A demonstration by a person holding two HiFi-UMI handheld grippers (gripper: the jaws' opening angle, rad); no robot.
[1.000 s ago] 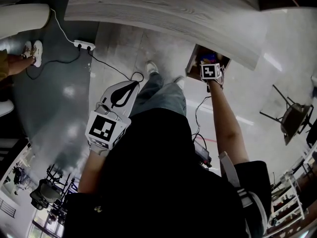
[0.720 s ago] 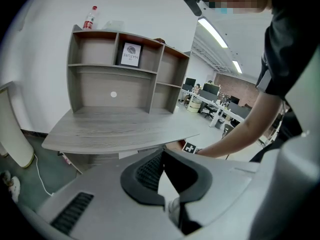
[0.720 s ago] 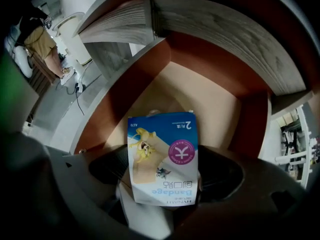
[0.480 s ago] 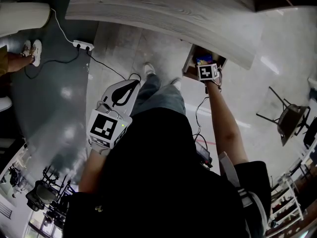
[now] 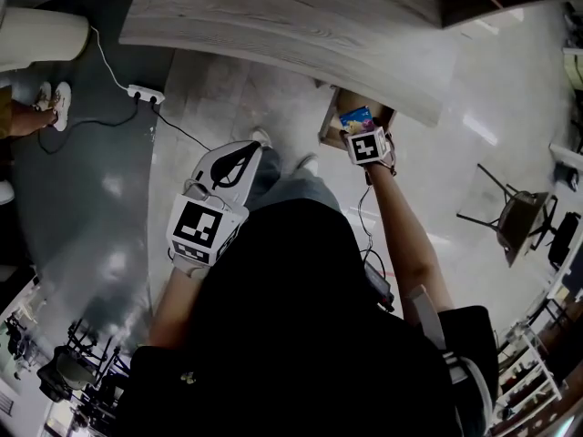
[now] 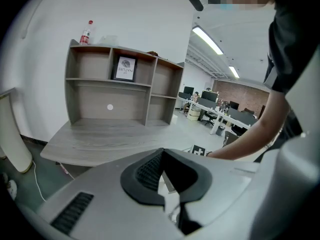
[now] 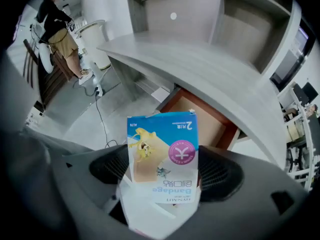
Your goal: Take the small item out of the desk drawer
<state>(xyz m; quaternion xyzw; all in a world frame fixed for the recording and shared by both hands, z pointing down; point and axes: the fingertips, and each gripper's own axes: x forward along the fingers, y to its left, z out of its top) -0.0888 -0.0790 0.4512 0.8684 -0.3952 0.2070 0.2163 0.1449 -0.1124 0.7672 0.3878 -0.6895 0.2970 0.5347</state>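
Forearm (image 5: 403, 239) stretches forward, right tool (image 7: 164, 183) clamping bandage box (image 7: 161, 146) near drawer (image 7: 212, 125).

The lower end of the bandage box (image 7: 162, 149) is sunk between the jaws of my right tool (image 7: 164, 179), out of sight. The box also covers part of the drawer (image 7: 212, 126) behind it, and the surface (image 7: 200, 69) overhangs the drawer's far end. In the head view my torso (image 5: 301, 335) hides much of the floor (image 5: 182, 162).

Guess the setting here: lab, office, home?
Probably an open-plan office: a grey wood desk with a shelf hutch, rows of workstations with monitors behind, and strip ceiling lights.
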